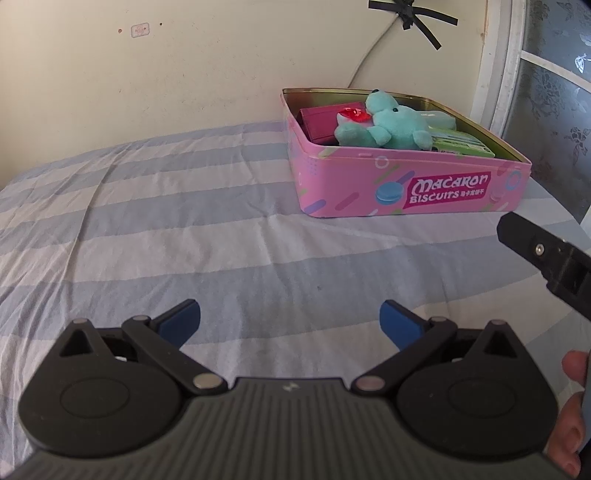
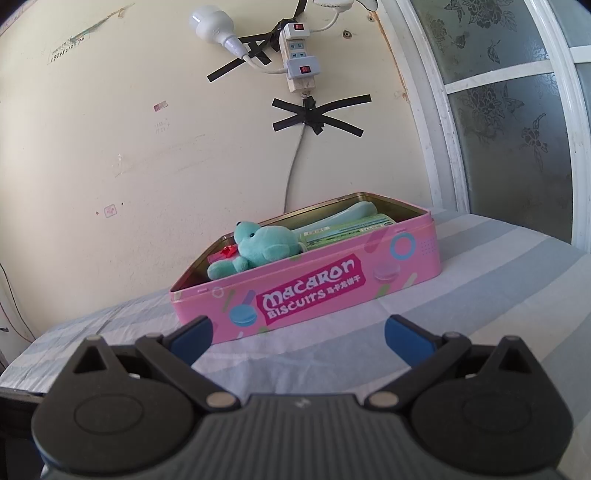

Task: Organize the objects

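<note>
A pink "Macaron Biscuits" tin (image 1: 413,184) (image 2: 332,284) stands open on the striped bed sheet near the wall. Inside lie a teal plush bear (image 1: 391,123) (image 2: 258,245), a magenta box (image 1: 325,120), a small red shiny item (image 1: 356,114) (image 2: 229,252) and green packets (image 1: 461,144) (image 2: 347,229). My left gripper (image 1: 290,325) is open and empty, low over the sheet, well short of the tin. My right gripper (image 2: 297,334) is open and empty just in front of the tin's long side. Part of the right gripper (image 1: 546,258) shows at the right edge of the left wrist view.
The blue-and-white striped sheet (image 1: 166,229) spreads wide to the left of the tin. A cream wall stands behind, with a taped power strip (image 2: 301,59), a bulb (image 2: 212,24) and a hanging cable (image 2: 293,166). A frosted window (image 2: 509,122) is at the right. A hand (image 1: 572,413) shows at lower right.
</note>
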Demonstrator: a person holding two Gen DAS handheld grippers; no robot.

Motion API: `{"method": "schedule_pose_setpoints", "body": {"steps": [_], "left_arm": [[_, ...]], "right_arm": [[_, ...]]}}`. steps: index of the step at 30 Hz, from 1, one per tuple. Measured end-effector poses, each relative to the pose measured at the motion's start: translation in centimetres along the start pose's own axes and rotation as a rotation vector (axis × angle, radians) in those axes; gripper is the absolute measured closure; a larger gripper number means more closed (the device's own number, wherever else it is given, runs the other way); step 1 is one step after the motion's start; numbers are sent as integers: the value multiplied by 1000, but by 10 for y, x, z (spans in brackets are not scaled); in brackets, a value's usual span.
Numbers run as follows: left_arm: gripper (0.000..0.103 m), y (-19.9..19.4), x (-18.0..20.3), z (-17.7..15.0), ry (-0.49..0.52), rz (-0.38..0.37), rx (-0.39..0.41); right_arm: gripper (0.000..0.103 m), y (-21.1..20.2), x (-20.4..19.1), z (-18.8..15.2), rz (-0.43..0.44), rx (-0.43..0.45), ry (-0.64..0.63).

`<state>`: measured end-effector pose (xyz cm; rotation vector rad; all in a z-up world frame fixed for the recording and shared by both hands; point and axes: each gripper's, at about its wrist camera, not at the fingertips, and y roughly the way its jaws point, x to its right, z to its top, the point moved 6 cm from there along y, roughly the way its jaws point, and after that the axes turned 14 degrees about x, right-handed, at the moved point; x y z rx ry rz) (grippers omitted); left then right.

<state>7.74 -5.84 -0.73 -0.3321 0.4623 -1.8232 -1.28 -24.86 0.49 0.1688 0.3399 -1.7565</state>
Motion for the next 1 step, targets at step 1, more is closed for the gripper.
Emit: {"method": "schedule_pose_setpoints", "body": {"steps": [1], "left_arm": [[0,0,0,0,-1,-1,-1]], "right_arm": [[0,0,0,0,0,0,0]]}}
